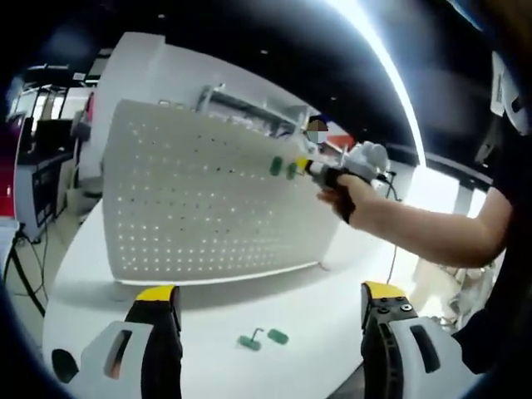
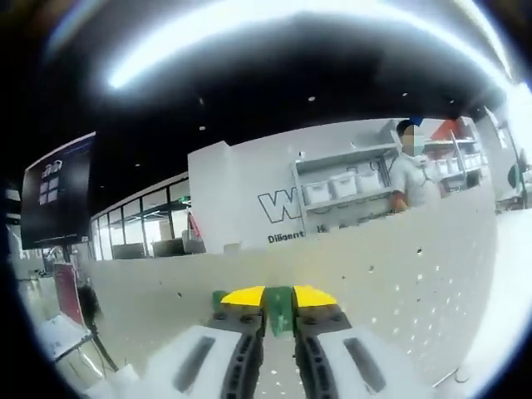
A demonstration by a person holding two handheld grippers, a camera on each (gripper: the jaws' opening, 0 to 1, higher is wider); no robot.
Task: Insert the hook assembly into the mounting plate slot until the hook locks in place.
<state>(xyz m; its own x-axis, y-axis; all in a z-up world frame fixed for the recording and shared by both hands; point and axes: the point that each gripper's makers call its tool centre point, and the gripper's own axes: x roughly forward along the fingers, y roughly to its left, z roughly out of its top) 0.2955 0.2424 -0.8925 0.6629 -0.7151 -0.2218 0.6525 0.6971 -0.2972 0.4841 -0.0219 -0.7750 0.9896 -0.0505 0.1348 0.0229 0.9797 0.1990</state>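
In the left gripper view, a white perforated pegboard (image 1: pixel 208 199) stands upright on a white counter (image 1: pixel 316 307), its holes glowing with light from behind. This is the mounting plate. The left gripper (image 1: pixel 270 312) waits low in front of it, its yellow-tipped jaws spread wide and holding nothing. Between those jaws, a spare green hook (image 1: pixel 262 338) lies loose on the counter.

Further right, green hook pieces (image 1: pixel 283 168) sit against the upper right part of the pegboard. The right gripper (image 1: pixel 320 172), held in a person's hand (image 1: pixel 349 195), meets the board at that spot.

In the right gripper view, the right gripper (image 2: pixel 278 303) has its jaws pressed nearly together, pinching a green hook assembly (image 2: pixel 278 309) right at the pegboard's face (image 2: pixel 399 274). Whether the hook's prongs have entered a hole cannot be told.

The main risk looks like misalignment: if the prongs meet the board between holes, pushing may tip or slide the freestanding pegboard, since the left gripper is not bracing it. A tilted hook could also twist in the narrow pinch and drop. Releasing before the hook locks would leave it hanging loose.
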